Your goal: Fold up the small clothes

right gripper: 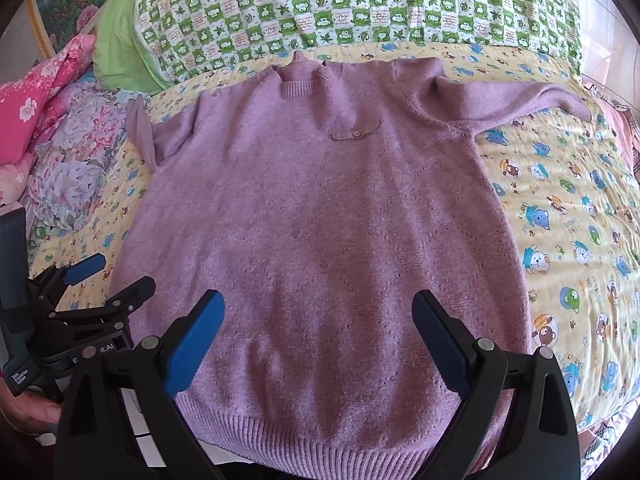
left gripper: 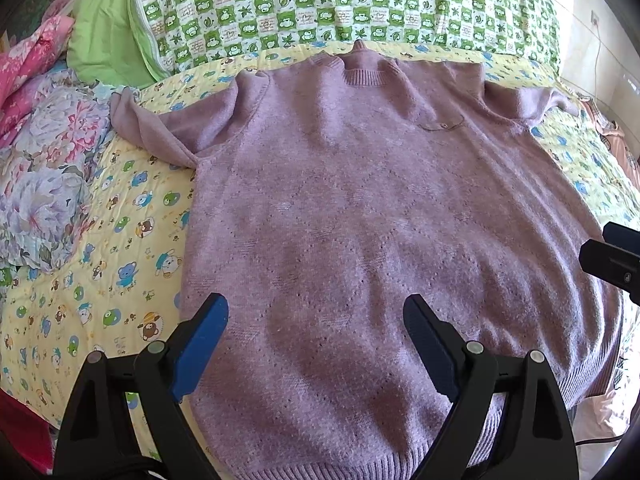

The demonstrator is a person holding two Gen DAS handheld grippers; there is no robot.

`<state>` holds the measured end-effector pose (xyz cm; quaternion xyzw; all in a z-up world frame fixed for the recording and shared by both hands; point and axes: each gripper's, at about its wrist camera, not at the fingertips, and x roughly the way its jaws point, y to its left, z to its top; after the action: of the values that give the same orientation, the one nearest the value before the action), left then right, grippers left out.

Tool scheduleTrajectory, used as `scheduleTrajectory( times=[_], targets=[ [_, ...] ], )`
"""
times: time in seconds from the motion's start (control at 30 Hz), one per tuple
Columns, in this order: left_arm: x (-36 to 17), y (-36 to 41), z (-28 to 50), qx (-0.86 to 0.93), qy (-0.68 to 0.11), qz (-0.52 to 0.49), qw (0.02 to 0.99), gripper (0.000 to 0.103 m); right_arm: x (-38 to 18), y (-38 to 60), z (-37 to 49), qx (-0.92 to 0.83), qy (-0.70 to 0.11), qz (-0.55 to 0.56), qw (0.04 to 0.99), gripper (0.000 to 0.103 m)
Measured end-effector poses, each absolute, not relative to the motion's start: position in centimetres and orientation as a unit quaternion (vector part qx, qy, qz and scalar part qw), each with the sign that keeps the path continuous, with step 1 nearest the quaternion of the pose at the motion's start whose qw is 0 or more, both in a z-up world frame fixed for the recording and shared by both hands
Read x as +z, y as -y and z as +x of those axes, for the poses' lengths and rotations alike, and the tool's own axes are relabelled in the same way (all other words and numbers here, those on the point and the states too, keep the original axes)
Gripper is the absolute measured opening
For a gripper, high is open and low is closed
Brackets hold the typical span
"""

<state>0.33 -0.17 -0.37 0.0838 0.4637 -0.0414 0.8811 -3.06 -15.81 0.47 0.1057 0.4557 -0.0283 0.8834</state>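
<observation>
Both my tongs, left (left gripper: 316, 336) and right (right gripper: 318, 334), gape empty; I'd pinch the sweater (right gripper: 320, 208) sleeve (right gripper: 520, 100) at two o'clock, folding inward.

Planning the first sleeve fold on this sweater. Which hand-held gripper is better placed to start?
Right, tentatively. The right hand-held gripper faces the long outstretched sleeve. The left hand-held gripper faces a bunched sleeve. Both are open above the sweater.
</observation>
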Motion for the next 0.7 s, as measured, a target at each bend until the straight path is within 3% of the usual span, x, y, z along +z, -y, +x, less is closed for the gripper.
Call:
scheduleTrajectory(
  times=[0.7],
  targets=[
    [-0.77,0.34,0.71,-0.05,-0.46,0.082,0.883,0.09,0.53,16.07,-2.64,-0.032,-0.454,0.106,0.884,0.095]
  ],
)
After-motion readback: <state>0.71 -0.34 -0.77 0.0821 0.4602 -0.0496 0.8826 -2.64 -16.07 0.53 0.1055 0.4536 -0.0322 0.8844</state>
